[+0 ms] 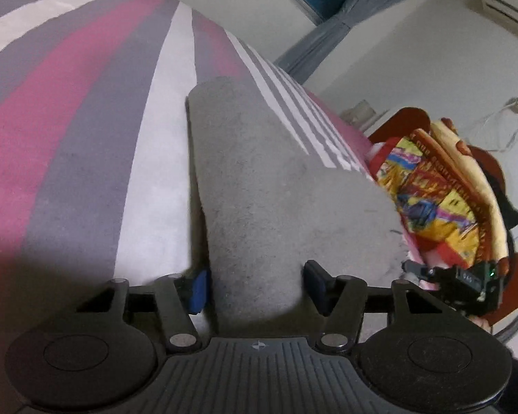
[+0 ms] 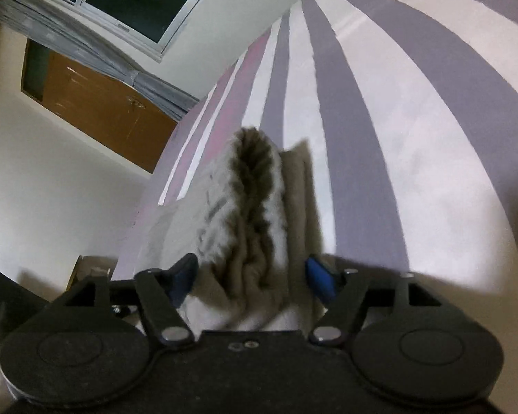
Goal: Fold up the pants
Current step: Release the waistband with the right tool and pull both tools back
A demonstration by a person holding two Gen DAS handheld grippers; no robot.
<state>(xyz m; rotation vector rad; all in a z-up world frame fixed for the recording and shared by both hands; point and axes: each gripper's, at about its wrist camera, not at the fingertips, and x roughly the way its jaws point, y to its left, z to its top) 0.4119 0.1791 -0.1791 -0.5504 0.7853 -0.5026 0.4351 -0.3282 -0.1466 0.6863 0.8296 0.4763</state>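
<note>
Grey pants point(image 1: 259, 186) lie lengthwise on a striped bedsheet point(image 1: 86, 131), raised off it at the near end. The left gripper point(image 1: 255, 284) clamps one smooth fold; the right gripper point(image 2: 250, 276) pinches the bunched waistband point(image 2: 252, 207). The thick bunch could slip free if pulled unevenly, skewing the fold.
</note>
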